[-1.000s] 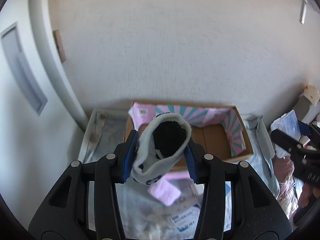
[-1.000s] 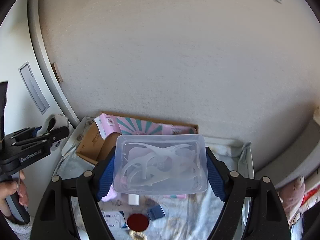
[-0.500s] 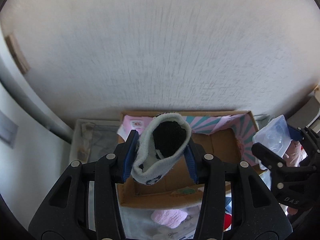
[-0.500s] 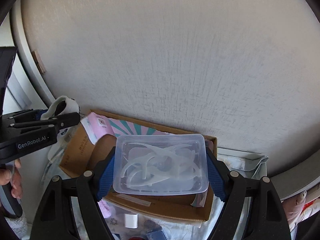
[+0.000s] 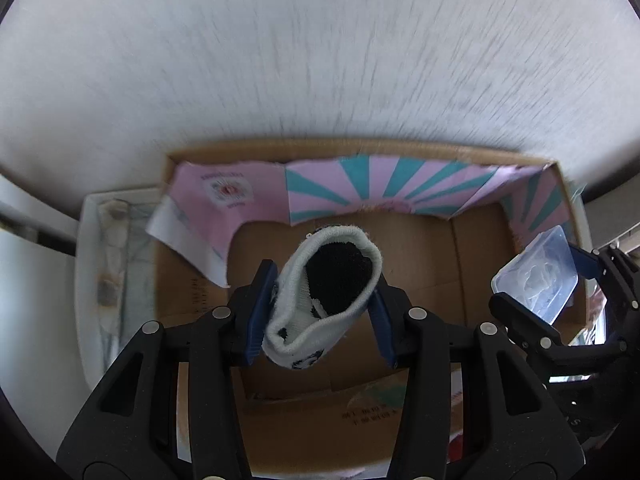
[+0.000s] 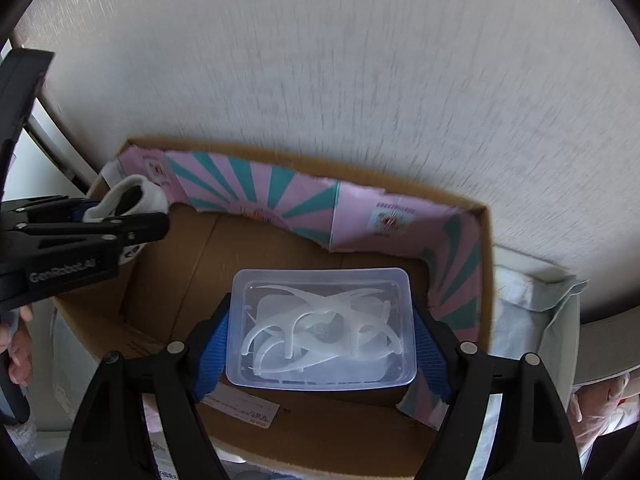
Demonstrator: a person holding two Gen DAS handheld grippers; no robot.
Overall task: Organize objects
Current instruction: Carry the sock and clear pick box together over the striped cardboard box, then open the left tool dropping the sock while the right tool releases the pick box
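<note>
— So, what do you hold in your left gripper [image 5: 320, 312] at this moment?

— A rolled white sock [image 5: 326, 300] with a black inside. My two blue pads [image 5: 260, 312] press it from both sides, and its open mouth points up and forward. It hangs above the brown floor of the cardboard box [image 5: 420, 248], nearer to the left wall of the box than to the right one.

— And the right gripper [image 6: 320, 332]?

— It is clamped on a clear plastic container [image 6: 320, 320] with a lid. Inside I see white curved plastic pieces; I cannot tell what they are. The blue pads [image 6: 212, 356] grip its two short sides. The container is inside the box opening, near the right wall and the front edge. If it touches the floor of the box, I cannot tell.

— How does the box look?

— It is open on top, and a pink paper with teal rays [image 6: 256, 188] lines its back wall and right wall. The box stands against a white textured wall [image 6: 320, 80].

— Are the two grippers close?

— Both are over the same box, apart from each other: the sock on the left side, the container on the right side. In the right wrist view I also see some fingers [image 6: 18, 356] of my left hand on the handle.
</note>
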